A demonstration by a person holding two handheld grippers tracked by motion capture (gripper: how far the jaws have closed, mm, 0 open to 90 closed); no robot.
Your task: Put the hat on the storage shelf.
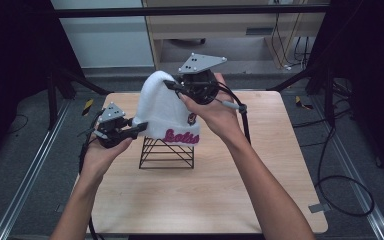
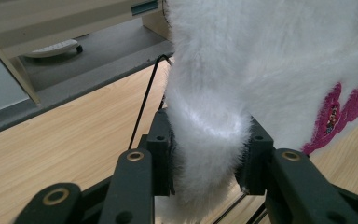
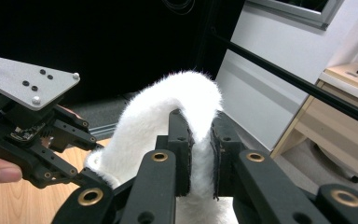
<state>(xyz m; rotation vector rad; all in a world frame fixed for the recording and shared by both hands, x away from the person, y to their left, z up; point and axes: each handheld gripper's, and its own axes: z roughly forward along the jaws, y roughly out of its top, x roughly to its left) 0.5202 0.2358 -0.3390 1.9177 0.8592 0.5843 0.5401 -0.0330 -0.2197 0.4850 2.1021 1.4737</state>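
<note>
A white fuzzy beanie (image 1: 162, 107) with pink lettering hangs over a black wire stand (image 1: 166, 152) in the middle of the table. My left gripper (image 1: 139, 128) is shut on the beanie's lower left brim; in the left gripper view the thick white cuff (image 2: 209, 140) is squeezed between the two jaws. My right gripper (image 1: 172, 86) is shut on the crown at the top; in the right gripper view the white fabric (image 3: 168, 116) arches over and is pinched between the pads. The left gripper (image 3: 81, 179) also appears at the left of that view.
The light wooden table (image 1: 210, 195) has bare surface in front of and to the right of the stand. Black cables (image 1: 342, 190) lie on the floor at the right. A pale cabinet (image 1: 215, 30) stands beyond the far edge.
</note>
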